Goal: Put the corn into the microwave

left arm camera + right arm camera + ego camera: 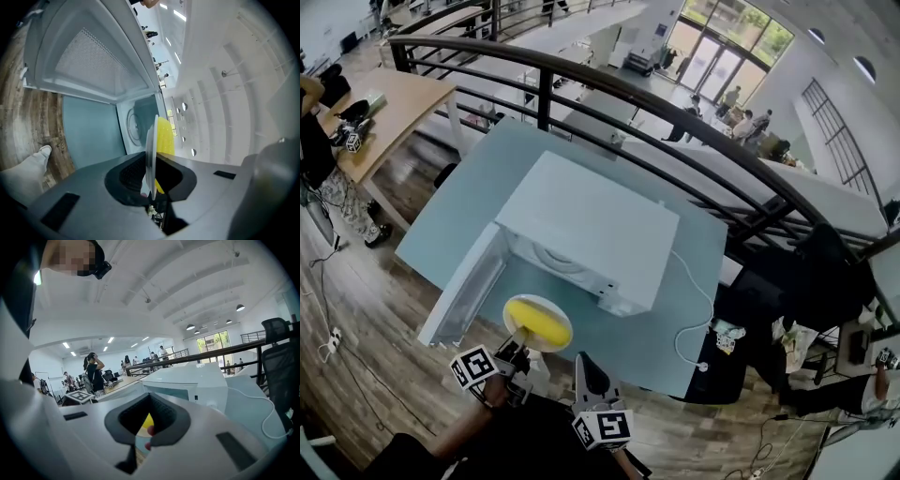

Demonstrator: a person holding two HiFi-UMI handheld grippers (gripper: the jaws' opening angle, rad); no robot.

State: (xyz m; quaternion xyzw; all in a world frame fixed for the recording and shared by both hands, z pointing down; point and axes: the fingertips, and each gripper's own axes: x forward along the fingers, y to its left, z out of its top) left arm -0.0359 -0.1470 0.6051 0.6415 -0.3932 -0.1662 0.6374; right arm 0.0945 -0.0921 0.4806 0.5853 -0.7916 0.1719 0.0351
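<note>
On the plate point(553, 347), the corn point(536, 321) lies lengthwise along the microwave's point(591, 225) open front.

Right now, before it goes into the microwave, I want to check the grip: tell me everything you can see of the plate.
The plate is round, thin and whitish; I cannot tell its material. Yellow corn covers most of its top. It sits roughly level, with the left gripper clamped on its near rim. It hangs just in front of the open cavity of the microwave, beside the swung-out door, over the pale blue table. Whether it touches the table I cannot tell.
</note>
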